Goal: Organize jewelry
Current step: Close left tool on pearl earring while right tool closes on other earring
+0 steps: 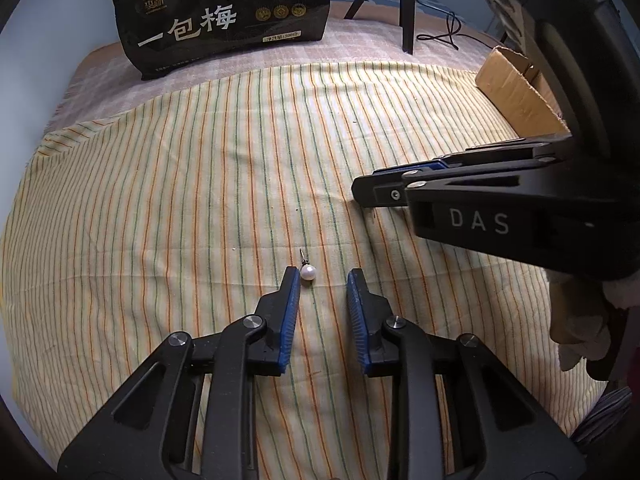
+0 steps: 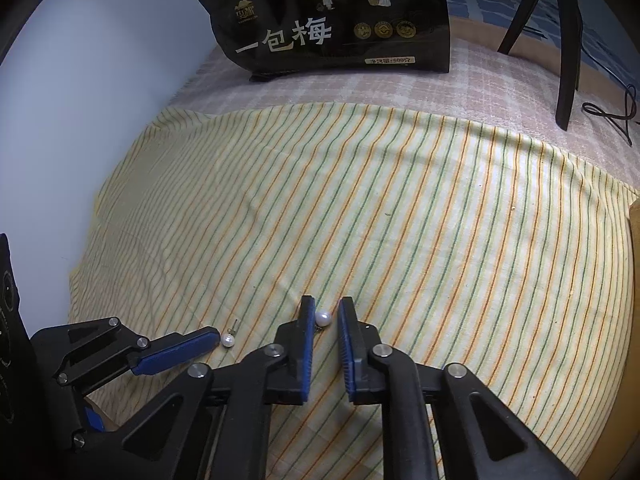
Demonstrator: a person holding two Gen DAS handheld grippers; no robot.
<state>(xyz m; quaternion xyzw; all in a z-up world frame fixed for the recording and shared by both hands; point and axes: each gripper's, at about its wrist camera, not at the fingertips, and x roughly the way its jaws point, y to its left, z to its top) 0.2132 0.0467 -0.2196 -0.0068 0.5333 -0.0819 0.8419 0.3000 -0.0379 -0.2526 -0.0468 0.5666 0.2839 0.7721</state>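
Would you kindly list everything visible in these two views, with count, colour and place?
pearl stud earrings: two, white with thin metal posts, on the striped cloth; one by the left gripper's tips, the other between the right gripper's tips
striped cloth: one, yellow with orange and green lines, spread over the surface
snack bag: one, black with pale lettering, standing at the far edge
tripod: one, black, far right
cable: one, black, beside the tripod
cardboard box: one, brown, right edge
left gripper: black, blue pads, jaws apart
right gripper: black, blue pads, jaws narrow around a pearl, contact unclear
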